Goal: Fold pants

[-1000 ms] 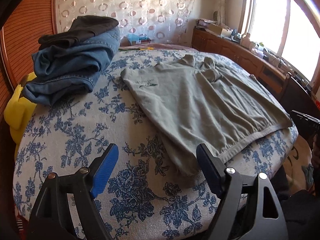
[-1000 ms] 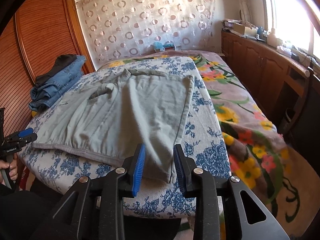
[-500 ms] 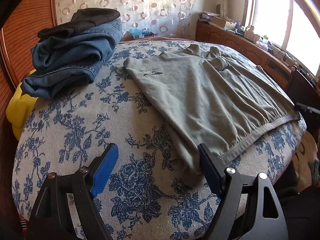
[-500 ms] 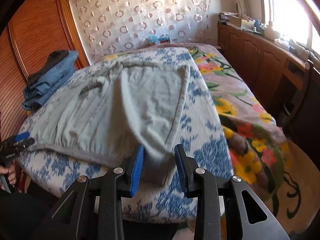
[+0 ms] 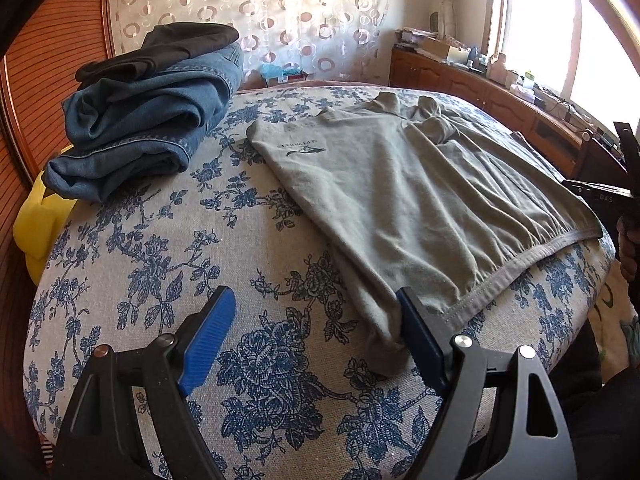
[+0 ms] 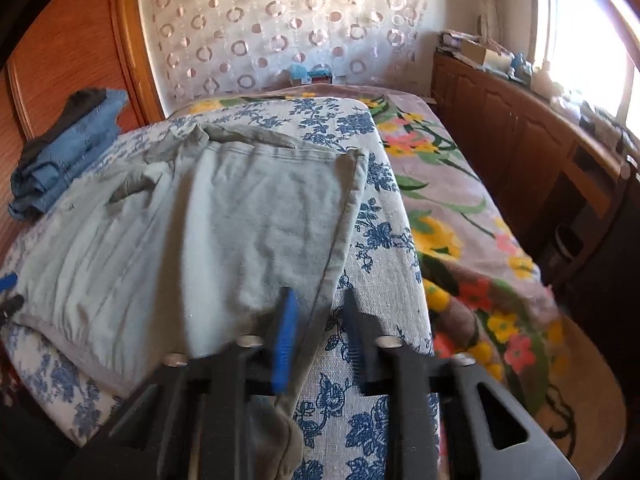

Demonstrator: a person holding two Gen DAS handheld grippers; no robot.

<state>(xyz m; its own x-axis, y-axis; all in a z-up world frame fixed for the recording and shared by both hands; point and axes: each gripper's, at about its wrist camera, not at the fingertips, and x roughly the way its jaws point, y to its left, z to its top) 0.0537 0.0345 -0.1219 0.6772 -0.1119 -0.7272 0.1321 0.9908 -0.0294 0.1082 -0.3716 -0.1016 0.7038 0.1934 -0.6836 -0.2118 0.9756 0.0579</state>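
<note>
The grey pants (image 5: 400, 200) lie spread flat across the middle of the blue-flowered bedspread (image 5: 160, 260), waistband toward the lower right of the left wrist view. In the right wrist view the grey pants (image 6: 200, 232) fill the left half of the frame, their side hem running down into the right gripper (image 6: 318, 300). Its jaws have just been closing. They are drawn narrow with the hem between them, though blur hides how the pads meet the cloth. The left gripper (image 5: 314, 300) stands wide, holding nothing, its right finger just beside the waistband corner. A pile of folded jeans (image 5: 152, 120) with a black garment (image 5: 180, 44) on top sits at the upper left. A bright floral blanket (image 6: 460, 220) covers the bed to the right.
</note>
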